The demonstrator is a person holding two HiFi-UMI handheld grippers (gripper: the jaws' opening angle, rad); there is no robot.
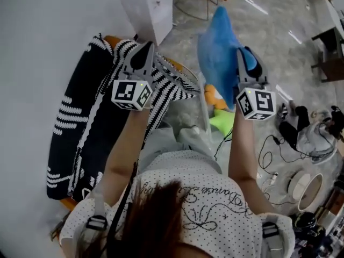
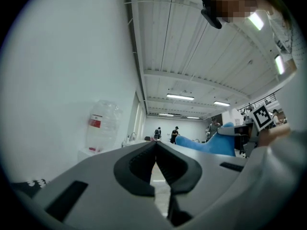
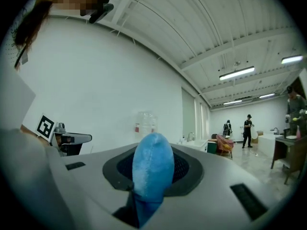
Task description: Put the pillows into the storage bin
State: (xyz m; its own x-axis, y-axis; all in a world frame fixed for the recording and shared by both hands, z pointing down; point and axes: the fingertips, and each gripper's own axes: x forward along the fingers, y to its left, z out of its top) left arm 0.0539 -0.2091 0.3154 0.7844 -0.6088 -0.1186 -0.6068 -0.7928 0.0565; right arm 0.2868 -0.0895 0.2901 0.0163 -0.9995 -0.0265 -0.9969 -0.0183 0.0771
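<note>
step in hand, as judged: carrying a pillow to the bin. your right tongs (image 1: 243, 52) are closed narrow on the bright blue plush pillow (image 1: 217, 50) and hold it up in the air, clear of every surface. it is just beyond the clear plastic storage bin (image 1: 200, 93), which stands below, between your forearms. your left tongs (image 1: 144, 46) are fully closed, and their own view shows the pads meeting with nothing between them. they sit over the black knitted pillow with white stripes (image 1: 80, 128), which lies on an orange seat (image 1: 114, 40) by the wall, outside the bin. the head view does not settle whether they touch it. the next move calls for bringing the blue pillow over the bin's open top, lowering it inside the walls, then spreading the right tongs. the plush is soft and bulky, so it may need pressing down. only the head view shows the bin and the striped pillow. the right gripper view confirms the plush pinched between the pads. the left gripper view adds a clear water bottle with a red label (image 2: 101, 123) against the wall.
</note>
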